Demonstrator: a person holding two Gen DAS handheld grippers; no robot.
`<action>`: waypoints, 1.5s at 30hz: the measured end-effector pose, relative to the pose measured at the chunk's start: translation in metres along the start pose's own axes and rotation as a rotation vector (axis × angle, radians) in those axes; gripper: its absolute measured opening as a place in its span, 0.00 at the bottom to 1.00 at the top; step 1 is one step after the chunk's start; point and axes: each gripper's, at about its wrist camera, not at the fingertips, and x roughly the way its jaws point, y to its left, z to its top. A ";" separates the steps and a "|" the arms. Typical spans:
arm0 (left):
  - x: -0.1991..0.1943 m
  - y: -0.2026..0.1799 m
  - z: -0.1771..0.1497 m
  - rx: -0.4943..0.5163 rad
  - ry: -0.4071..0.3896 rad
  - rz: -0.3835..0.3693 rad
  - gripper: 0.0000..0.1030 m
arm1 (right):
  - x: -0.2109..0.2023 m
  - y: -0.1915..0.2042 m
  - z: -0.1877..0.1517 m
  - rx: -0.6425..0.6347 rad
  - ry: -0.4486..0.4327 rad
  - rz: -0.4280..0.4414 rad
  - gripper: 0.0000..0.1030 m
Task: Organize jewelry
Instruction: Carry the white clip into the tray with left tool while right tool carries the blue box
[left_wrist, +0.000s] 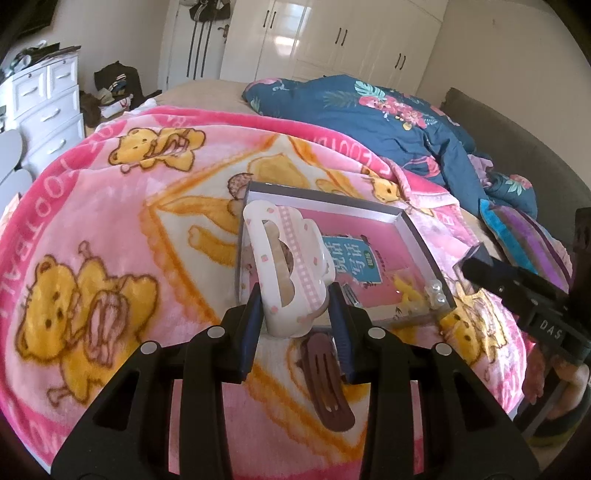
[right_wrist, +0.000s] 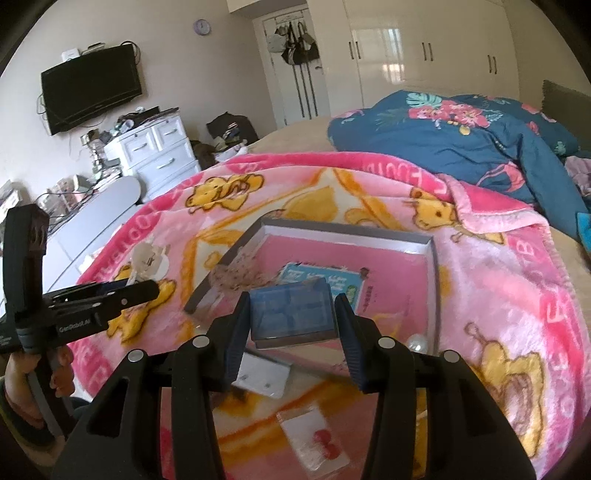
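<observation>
1. In the left wrist view, the left tool (left_wrist: 295, 306) sits low and centre in the frame, its two blue-padded fingers closed on a white hair claw clip (left_wrist: 286, 266) with pink checked trim, held upright above the bed.
2. Just below that clip, a brown hair clip (left_wrist: 325, 384) lies flat on the pink blanket (left_wrist: 110, 206).
3. Behind the white clip, at frame centre, is a shallow grey-rimmed tray (left_wrist: 410, 218) with a pink floor. A teal card (left_wrist: 354, 262) with Chinese characters lies inside; I cannot read them reliably.
4. Pearl beads (left_wrist: 436, 291) rest in the tray's lower right corner, beside a yellow piece I cannot identify.
5. In the right wrist view, the right tool (right_wrist: 291, 314) is low and centre, its fingers closed on a small blue box (right_wrist: 291, 314) held over the tray's near edge.
6. At the bottom of that view, a clear packet (right_wrist: 314, 439) holding red beads lies on the blanket.
7. At the left edge of that view, the left tool's body carries white lettering that looks like "GenRobot.AI".
8. In the left wrist view, the right tool's body at the right edge shows the letters "DAS".
9. The blanket has yellow bear cartoons and a pink border with large letters, partly reading "FOOTBALL".
</observation>
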 end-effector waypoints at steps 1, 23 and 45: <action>0.002 0.000 0.001 0.000 0.002 -0.001 0.26 | 0.002 -0.003 0.001 0.004 -0.001 -0.006 0.43; 0.104 -0.005 0.011 0.064 0.180 0.038 0.26 | 0.088 -0.066 -0.019 0.230 0.146 -0.125 0.43; 0.131 0.005 0.013 0.058 0.213 0.082 0.26 | 0.118 -0.069 -0.024 0.205 0.201 -0.175 0.44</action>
